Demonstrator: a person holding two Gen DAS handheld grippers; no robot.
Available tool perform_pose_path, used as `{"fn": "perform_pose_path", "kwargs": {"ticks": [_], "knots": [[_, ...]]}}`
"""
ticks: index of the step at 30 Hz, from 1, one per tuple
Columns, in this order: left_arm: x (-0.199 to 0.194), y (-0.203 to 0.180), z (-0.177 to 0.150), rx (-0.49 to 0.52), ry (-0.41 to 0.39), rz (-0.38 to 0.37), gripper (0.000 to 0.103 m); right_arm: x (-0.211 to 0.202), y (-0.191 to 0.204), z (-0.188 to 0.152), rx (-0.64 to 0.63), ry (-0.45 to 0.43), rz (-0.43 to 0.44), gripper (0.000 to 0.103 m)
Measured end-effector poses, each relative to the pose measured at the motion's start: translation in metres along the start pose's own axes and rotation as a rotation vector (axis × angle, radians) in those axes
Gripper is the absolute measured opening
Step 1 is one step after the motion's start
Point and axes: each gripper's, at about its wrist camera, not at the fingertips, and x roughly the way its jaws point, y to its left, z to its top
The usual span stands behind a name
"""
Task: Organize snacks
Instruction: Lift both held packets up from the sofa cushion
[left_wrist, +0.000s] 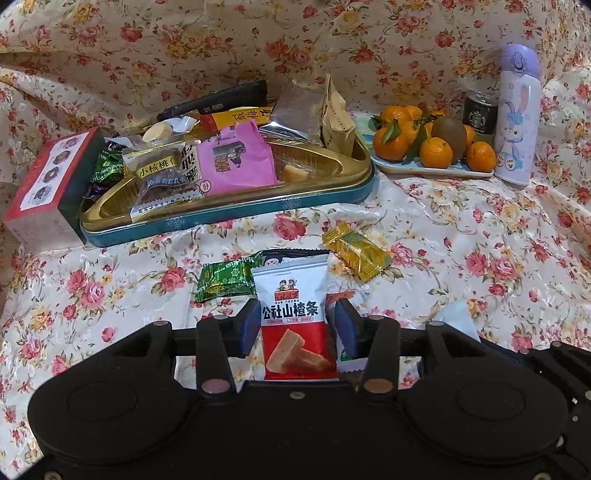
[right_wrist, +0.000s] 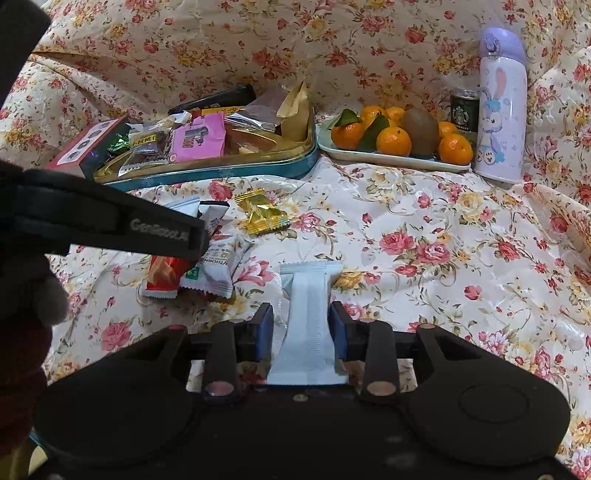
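Observation:
My left gripper (left_wrist: 295, 325) stands open around a red-and-white hawthorn snack packet (left_wrist: 293, 317) lying on the floral cloth; the pads flank it with small gaps. A green candy (left_wrist: 225, 280) and a gold candy (left_wrist: 356, 254) lie just beyond. My right gripper (right_wrist: 302, 328) is open around a pale blue packet (right_wrist: 308, 325), seam side up. The left gripper's body (right_wrist: 110, 225) crosses the right wrist view over the hawthorn packets (right_wrist: 207, 266). The gold-lined tin tray (left_wrist: 236, 206) holds several snacks behind; it also shows in the right wrist view (right_wrist: 221, 170).
A red-and-green box (left_wrist: 48, 184) stands left of the tray. A plate of tangerines and a kiwi (left_wrist: 428, 144), a Starbucks can (left_wrist: 480, 114) and a purple bunny bottle (left_wrist: 517, 114) stand at the back right. Floral cloth rises behind.

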Motion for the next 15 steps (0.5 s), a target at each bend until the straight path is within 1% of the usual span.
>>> {"fn": "perform_pose_path", "kwargs": {"ticks": [5,6,8,10,15], "knots": [[-0.001,0.004,0.001,-0.022,0.007,-0.016,0.054,0.000,0.001,-0.001,-0.008,-0.003,-0.007,0.039],[-0.001,0.006,0.001,-0.031,0.011,-0.022,0.054,-0.001,0.001,0.000,-0.008,-0.001,-0.008,0.037],[-0.002,0.009,0.000,-0.052,0.022,-0.030,0.054,-0.002,0.000,-0.001,-0.010,0.001,-0.012,0.030],[-0.003,0.013,-0.002,-0.075,0.033,-0.040,0.054,-0.004,-0.002,-0.002,0.000,0.009,-0.002,0.028],[0.005,0.024,-0.009,-0.142,0.101,-0.068,0.054,-0.012,-0.001,-0.006,0.007,0.026,0.011,0.027]]}}
